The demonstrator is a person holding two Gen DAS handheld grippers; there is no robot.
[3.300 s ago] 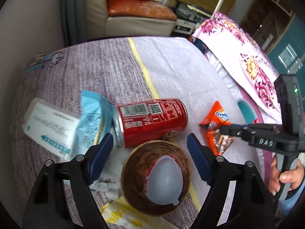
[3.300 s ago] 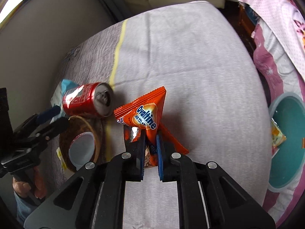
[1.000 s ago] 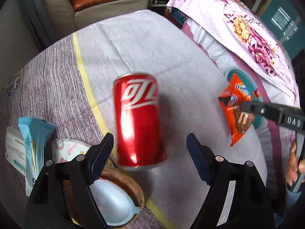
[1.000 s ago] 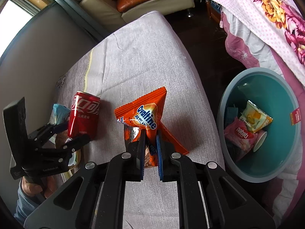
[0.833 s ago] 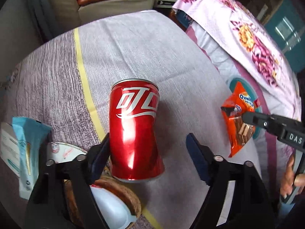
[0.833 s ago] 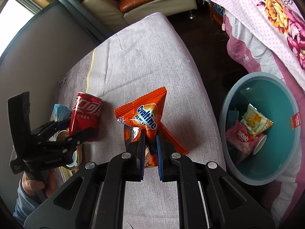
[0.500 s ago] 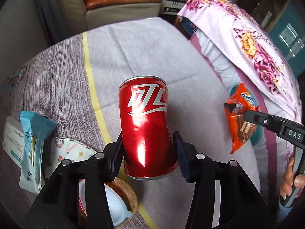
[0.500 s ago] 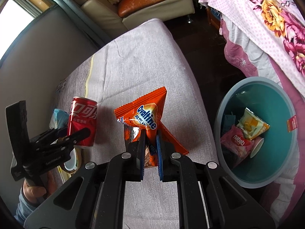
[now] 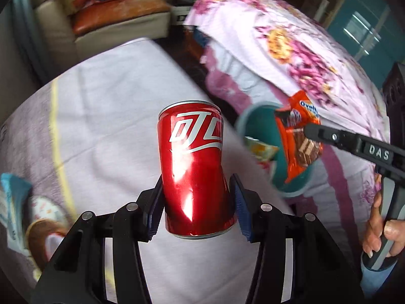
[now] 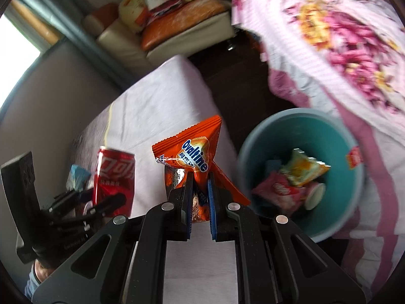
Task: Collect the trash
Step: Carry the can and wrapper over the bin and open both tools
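My left gripper (image 9: 196, 197) is shut on a red cola can (image 9: 195, 167), held upright above the grey-clothed table (image 9: 114, 106). The can also shows in the right wrist view (image 10: 114, 179), with the left gripper (image 10: 93, 202) on it. My right gripper (image 10: 200, 187) is shut on an orange Ovaltine snack wrapper (image 10: 195, 152), held in the air near the table's right edge. In the left wrist view the wrapper (image 9: 297, 139) hangs over the teal bin (image 9: 255, 116). The bin (image 10: 341, 131) stands on the floor right of the table and holds several wrappers.
At the table's left lie a blue packet (image 9: 12, 187) and a brown coconut shell with a white cup (image 9: 43, 238). A bed with a floral pink cover (image 10: 341, 38) stands beside the bin. A sofa (image 9: 114, 17) is beyond the table.
My left gripper closed on the can and lifted it toward the right. My right gripper carried the wrapper closer to the bin.
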